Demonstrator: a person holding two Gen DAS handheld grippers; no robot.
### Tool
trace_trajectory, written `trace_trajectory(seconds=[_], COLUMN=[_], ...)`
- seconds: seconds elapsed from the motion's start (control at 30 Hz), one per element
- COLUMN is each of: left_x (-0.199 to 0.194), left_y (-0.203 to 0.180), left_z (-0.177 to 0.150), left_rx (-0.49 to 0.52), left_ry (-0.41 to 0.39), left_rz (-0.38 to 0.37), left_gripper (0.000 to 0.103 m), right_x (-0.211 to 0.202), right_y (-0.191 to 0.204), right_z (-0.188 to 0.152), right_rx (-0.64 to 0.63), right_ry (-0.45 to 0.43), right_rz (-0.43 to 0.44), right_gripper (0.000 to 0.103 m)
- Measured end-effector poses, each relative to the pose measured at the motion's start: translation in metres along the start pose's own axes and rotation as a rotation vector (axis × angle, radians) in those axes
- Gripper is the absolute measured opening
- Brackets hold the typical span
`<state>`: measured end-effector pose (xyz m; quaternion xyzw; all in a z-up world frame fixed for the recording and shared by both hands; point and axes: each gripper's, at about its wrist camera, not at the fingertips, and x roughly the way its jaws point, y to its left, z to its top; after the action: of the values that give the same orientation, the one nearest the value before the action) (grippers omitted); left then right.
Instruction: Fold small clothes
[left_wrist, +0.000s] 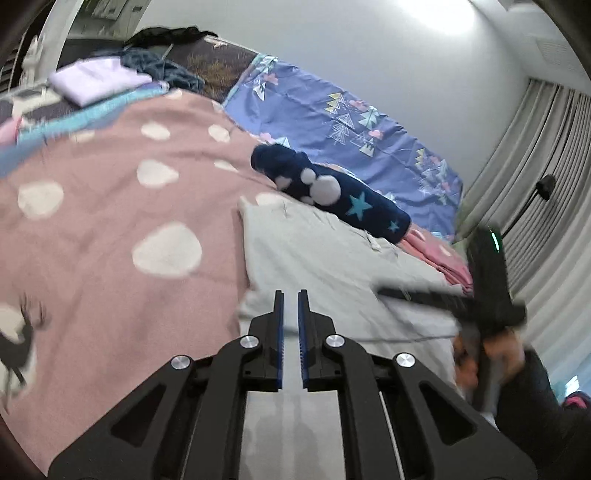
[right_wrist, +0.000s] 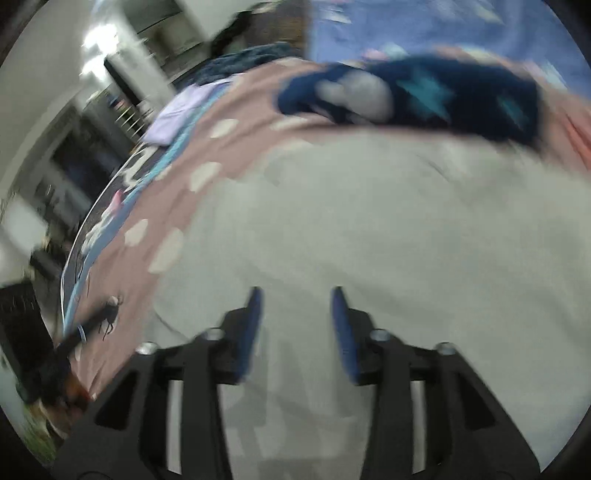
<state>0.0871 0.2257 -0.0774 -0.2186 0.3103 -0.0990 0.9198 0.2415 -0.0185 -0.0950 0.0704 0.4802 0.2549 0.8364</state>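
Note:
A pale grey garment (left_wrist: 332, 258) lies spread on a pink blanket with white spots (left_wrist: 110, 206). My left gripper (left_wrist: 291, 295) hovers over its near edge, jaws a narrow gap apart with nothing between them. The right gripper shows blurred at the right of the left wrist view (left_wrist: 384, 291). In the right wrist view the grey garment (right_wrist: 369, 229) fills the middle, and my right gripper (right_wrist: 297, 295) is open above it, empty. A navy garment with white blobs and teal stars (left_wrist: 332, 192) lies beyond the grey one, also in the right wrist view (right_wrist: 424, 96).
A folded lilac cloth (left_wrist: 96, 79) and a dark teal heap (left_wrist: 166, 68) lie at the bed's far end. A blue patterned sheet (left_wrist: 351, 122) covers the far side. Pink cloth (left_wrist: 443, 258) lies by the navy garment. Curtains (left_wrist: 535, 166) hang at the right.

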Motion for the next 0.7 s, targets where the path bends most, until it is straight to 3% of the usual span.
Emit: trace_trajectory(seconds=[0.03,0.1,0.13,0.2,0.23,0.27,0.3,0.33,0.43,0.53,0.6,0.7], left_x=[0.007,0.026,0.043,0.083,0.104,0.095,0.092,0.093,0.089,0.087,0.081,0.064], left_y=[-0.003,-0.011,-0.016,-0.017,-0.011,-0.009,-0.006,-0.002,0.011,-0.006,-0.018,-0.034], left_z=[0.008,0.015,0.015,0.006,0.001,0.005,0.008,0.005,0.005,0.003,0.004,0.016], left_rx=[-0.001,0.027,0.081,0.209,0.211,0.189,0.171,0.167,0.104,0.183,0.233,0.207], left_ry=[0.01,0.038,0.06,0.143,0.222,0.197,0.182,0.19,0.192,0.182,0.167,0.105], left_rz=[-0.024,-0.058,0.01,0.227,0.282,0.266,0.309,0.363,0.34,0.427,0.453,0.335], left_gripper=[0.01,0.018,0.022,0.024,0.026,0.027,0.028,0.036,0.037,0.037,0.033,0.03], right_x=[-0.006,-0.015,-0.018,-0.018,-0.017,-0.016,-0.015,-0.014,-0.015,-0.036,-0.063,-0.106], right_y=[-0.019,-0.032,-0.034,-0.029,-0.025,-0.024,-0.022,-0.02,-0.019,-0.023,-0.034,-0.064], right_z=[-0.015,-0.032,-0.041,-0.048,-0.049,-0.048,-0.048,-0.047,-0.046,-0.049,-0.058,-0.075], right_rx=[0.073,0.103,0.084,0.042,0.027,0.022,0.02,0.013,-0.003,0.043,0.091,0.141], right_ry=[-0.013,-0.07,-0.1,-0.134,-0.134,-0.129,-0.128,-0.129,-0.133,-0.154,-0.201,-0.277], right_rz=[-0.012,0.042,0.05,0.03,0.011,0.001,-0.001,-0.001,-0.001,-0.068,-0.043,-0.088], right_gripper=[0.05,0.048,0.048,0.049,0.05,0.052,0.055,0.056,0.058,0.056,0.057,0.06])
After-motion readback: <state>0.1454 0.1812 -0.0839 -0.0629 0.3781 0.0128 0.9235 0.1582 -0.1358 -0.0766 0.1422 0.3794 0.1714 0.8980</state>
